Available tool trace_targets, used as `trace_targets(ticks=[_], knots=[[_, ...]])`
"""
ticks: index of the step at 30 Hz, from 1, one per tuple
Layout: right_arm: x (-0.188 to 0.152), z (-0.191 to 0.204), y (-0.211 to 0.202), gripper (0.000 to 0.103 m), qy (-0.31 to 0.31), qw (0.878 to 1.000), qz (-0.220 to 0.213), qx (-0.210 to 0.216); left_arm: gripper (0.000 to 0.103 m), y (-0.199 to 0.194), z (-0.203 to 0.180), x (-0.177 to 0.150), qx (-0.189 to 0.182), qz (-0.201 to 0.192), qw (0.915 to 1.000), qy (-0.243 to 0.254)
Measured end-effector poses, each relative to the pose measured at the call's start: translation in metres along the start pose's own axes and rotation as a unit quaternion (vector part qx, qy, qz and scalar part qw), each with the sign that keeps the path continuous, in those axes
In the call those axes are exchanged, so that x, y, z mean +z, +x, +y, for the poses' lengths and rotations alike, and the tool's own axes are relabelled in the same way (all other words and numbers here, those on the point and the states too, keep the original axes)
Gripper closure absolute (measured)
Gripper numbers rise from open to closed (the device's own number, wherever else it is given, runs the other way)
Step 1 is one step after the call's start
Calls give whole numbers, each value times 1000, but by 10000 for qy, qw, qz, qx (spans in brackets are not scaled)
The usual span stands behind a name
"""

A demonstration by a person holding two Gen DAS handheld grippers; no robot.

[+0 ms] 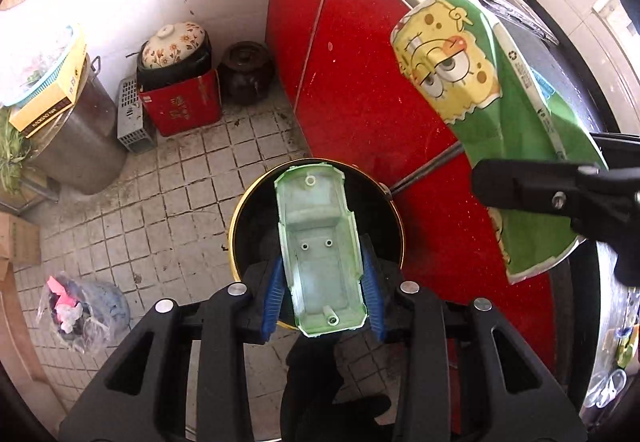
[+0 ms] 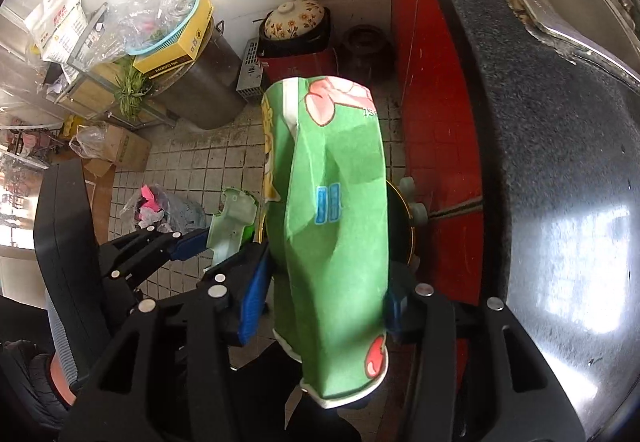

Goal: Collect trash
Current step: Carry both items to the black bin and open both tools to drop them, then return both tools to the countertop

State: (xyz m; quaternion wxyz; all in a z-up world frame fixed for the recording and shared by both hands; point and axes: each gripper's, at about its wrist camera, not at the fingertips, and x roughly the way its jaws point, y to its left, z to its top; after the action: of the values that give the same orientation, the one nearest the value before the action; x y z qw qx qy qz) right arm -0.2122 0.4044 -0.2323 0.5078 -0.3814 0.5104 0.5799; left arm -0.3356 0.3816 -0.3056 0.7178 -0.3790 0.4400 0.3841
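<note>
My left gripper (image 1: 322,296) is shut on a pale green plastic toy-car shell (image 1: 320,254), held hollow side up over a round black bin with a gold rim (image 1: 236,217). My right gripper (image 2: 324,302) is shut on a crushed green paper cup with a cartoon print (image 2: 336,226). That cup (image 1: 476,89) and the right gripper (image 1: 560,197) show at the right of the left wrist view, above the bin's right side. The car shell (image 2: 234,226) and the left gripper (image 2: 196,244) show left of the cup in the right wrist view.
Red cabinet doors (image 1: 360,81) and a dark stone counter (image 2: 540,161) run along the right. On the tiled floor stand a steel pot (image 1: 80,145), a red box with a floral-lidded pot (image 1: 180,97), a brown jar (image 1: 246,71) and a filled plastic bag (image 1: 80,310).
</note>
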Motion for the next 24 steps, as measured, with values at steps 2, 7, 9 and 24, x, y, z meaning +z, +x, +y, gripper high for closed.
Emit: trace_targets(ticks=[2,7,9,24], knots=[[0,-3,1,42,25,10000,27,14,51,4,2,2,-83,80,9999,-42],[-1,-4,-5,29,-21,10000,-65,23,28,8,2,4,43,97,9999,35],[-2,-6,-14,29,-3,9999,-119,50,28,6,1,4,34,121,9999,58],[-110,-74,-183,12,1405,9756,-1648,-353,9,-83,-105,26,100,-543,9859,1579]])
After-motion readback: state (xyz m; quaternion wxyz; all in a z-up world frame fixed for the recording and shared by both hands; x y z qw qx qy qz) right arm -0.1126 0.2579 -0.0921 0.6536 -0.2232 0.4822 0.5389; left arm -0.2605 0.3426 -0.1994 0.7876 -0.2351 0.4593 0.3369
